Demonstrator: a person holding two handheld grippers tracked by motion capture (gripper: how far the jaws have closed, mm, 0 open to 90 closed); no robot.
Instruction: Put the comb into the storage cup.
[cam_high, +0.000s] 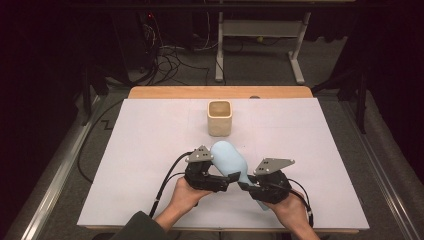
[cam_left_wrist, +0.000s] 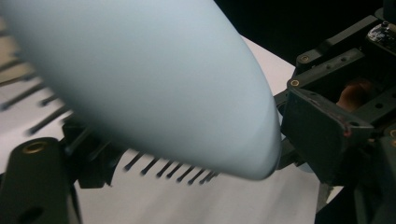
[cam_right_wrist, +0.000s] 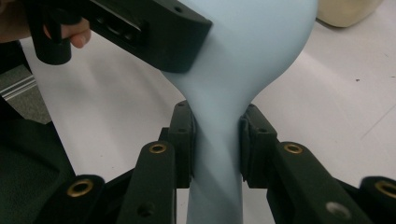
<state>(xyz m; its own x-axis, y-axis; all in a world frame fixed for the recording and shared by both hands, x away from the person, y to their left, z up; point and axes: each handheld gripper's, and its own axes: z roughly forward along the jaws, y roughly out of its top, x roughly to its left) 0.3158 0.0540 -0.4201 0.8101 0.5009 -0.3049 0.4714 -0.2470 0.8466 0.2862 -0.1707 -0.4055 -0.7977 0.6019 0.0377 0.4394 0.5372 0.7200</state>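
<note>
Right tool (cam_right_wrist: 217, 140): jaws clamped on the narrow neck of a pale blue vase (cam_right_wrist: 233, 70), which is held off the white worktop (cam_high: 150, 150) near its front edge, bulb end pointing away from the person. Left tool (cam_high: 220, 184): one jaw rests against the vase's bulb; whether it grips cannot be told. Cream cup (cam_high: 220, 118): upright on the worktop, beyond the vase, apart from it.

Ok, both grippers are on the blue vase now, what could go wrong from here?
The right gripper clamps only the light blue vase's narrow neck, so the smooth, heavier body could twist or slip. The left gripper sits against the body; whether it truly grips is unclear. The beige cup stands just beyond, so a forward swing might knock it.
</note>
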